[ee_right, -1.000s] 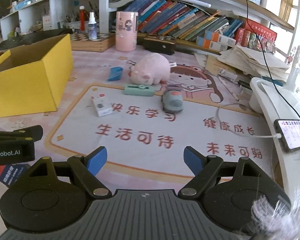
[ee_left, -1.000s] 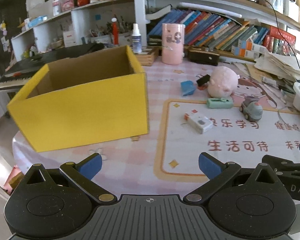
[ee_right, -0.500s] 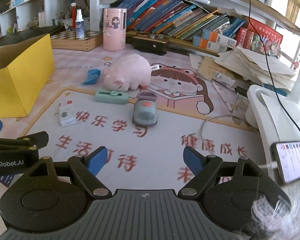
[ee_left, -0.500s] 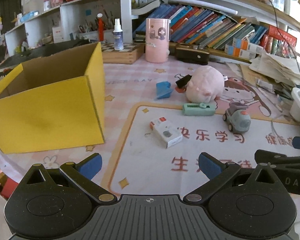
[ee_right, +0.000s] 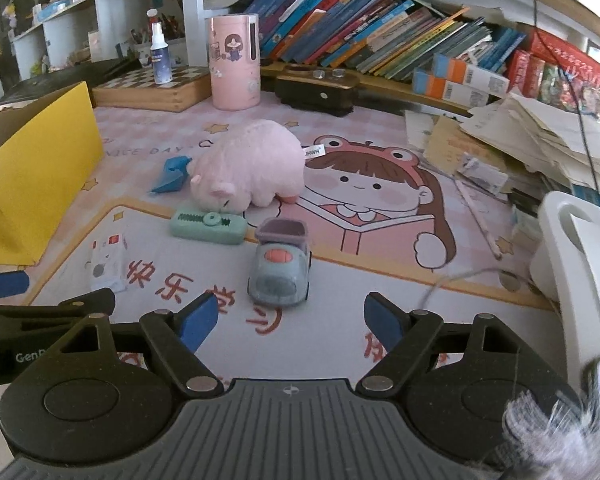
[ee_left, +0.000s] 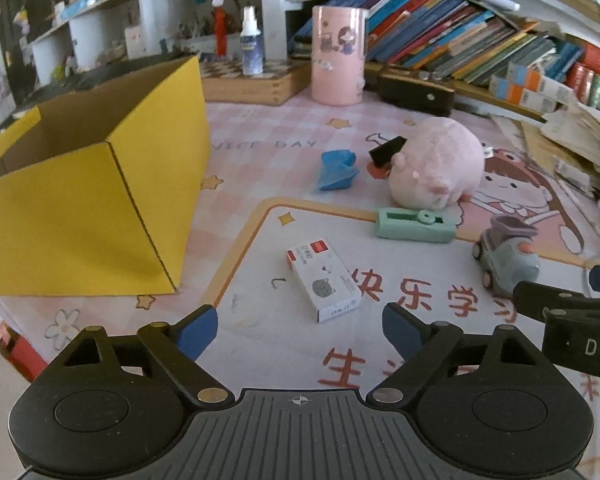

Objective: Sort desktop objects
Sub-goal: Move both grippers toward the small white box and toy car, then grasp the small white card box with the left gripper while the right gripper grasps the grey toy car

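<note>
On the pink desk mat lie a small white box (ee_left: 324, 278), a green flat gadget (ee_left: 414, 223), a grey toy car (ee_left: 507, 261), a pink plush pig (ee_left: 438, 162) and a blue folded piece (ee_left: 337, 170). An open yellow cardboard box (ee_left: 96, 200) stands at the left. My left gripper (ee_left: 299, 330) is open and empty, just short of the white box. My right gripper (ee_right: 289, 320) is open and empty, just short of the toy car (ee_right: 280, 270). The pig (ee_right: 248, 168), the green gadget (ee_right: 208, 225) and the white box (ee_right: 106, 258) also show in the right wrist view.
A pink cylinder (ee_left: 338, 66), a spray bottle (ee_left: 251, 42) on a wooden board and a black case (ee_left: 416, 90) stand at the back under shelves of books. Stacked papers (ee_right: 540, 140) and a white stand (ee_right: 580, 264) with a phone lie at the right.
Both grippers have moved forward and to the right over the mat. The white box and the toy car now lie closer before the open fingers. Nothing has been picked up.
</note>
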`<state>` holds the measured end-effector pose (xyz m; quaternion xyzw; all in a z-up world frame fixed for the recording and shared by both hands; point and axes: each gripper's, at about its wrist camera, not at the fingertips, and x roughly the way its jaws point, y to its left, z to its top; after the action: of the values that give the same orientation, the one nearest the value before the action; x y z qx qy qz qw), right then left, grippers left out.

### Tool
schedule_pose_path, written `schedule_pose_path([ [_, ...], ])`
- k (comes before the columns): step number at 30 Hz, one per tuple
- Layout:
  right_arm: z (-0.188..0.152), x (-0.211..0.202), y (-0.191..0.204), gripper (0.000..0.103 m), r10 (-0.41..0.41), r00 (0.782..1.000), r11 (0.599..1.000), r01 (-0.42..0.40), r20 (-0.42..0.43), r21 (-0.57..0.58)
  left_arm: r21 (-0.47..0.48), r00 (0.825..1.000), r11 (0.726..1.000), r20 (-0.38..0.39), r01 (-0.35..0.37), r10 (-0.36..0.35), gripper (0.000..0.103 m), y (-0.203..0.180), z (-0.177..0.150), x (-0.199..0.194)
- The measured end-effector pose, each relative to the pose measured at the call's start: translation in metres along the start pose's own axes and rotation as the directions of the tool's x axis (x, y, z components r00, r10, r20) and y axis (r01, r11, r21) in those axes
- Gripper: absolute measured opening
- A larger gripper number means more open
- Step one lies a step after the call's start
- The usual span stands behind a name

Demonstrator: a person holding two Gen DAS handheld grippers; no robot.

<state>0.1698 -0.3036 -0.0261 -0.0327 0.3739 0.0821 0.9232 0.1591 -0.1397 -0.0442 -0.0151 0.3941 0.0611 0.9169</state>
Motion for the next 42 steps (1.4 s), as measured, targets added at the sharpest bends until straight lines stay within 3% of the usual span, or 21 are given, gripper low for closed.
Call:
schedule_pose_path([
  [14, 0.014, 0.042, -0.011, 0.08, 0.041, 0.998, 0.999, -0.042, -0.054, -0.023, -0.026, 0.997, 0.999, -0.075, -0.024, 0.022, 0.088, -0.011, 0.01, 0.028],
  [16, 0.016, 0.046, -0.011, 0.08, 0.041, 0.998, 0.999, -0.042, -0.057, -0.025, -0.021, 0.997, 1.0, -0.072, -0.02, 0.019, 0.085, -0.013, 0.012, 0.028],
  [18, 0.017, 0.051, -0.012, 0.08, 0.039, 0.997, 0.999, -0.041, -0.063, -0.026, -0.011, 0.998, 1.0, -0.067, -0.012, 0.011, 0.076, -0.015, 0.013, 0.028],
  [23, 0.017, 0.06, -0.014, 0.071, 0.055, 0.995, 0.998, -0.057, -0.081, -0.026, 0.005, 0.998, 1.0, -0.064, 0.009, -0.009, 0.063, -0.019, 0.015, 0.026],
  [27, 0.018, 0.061, -0.014, 0.058, 0.079, 0.993, 0.997, -0.079, -0.082, -0.004, 0.022, 0.998, 1.0, -0.062, 0.023, -0.021, 0.041, -0.022, 0.016, 0.024],
  [29, 0.018, 0.061, -0.013, 0.049, 0.088, 0.993, 0.996, -0.088, -0.077, -0.005, 0.025, 0.998, 0.999, -0.061, 0.028, -0.027, 0.035, -0.022, 0.017, 0.024],
  [30, 0.019, 0.06, -0.012, 0.041, 0.09, 0.993, 0.996, -0.091, -0.074, -0.009, 0.026, 0.998, 0.999, -0.061, 0.033, -0.031, 0.034, -0.021, 0.017, 0.024],
  [36, 0.02, 0.057, -0.011, 0.041, 0.092, 0.994, 0.996, -0.093, -0.066, -0.008, -0.042, 0.993, 0.996, -0.08, 0.084, -0.087, 0.031, -0.01, 0.02, 0.021],
  [42, 0.022, 0.038, -0.015, 0.041, 0.091, 0.996, 0.996, -0.091, -0.018, -0.018, -0.073, 0.992, 0.991, -0.041, 0.114, -0.118, 0.03, -0.003, 0.025, 0.006],
])
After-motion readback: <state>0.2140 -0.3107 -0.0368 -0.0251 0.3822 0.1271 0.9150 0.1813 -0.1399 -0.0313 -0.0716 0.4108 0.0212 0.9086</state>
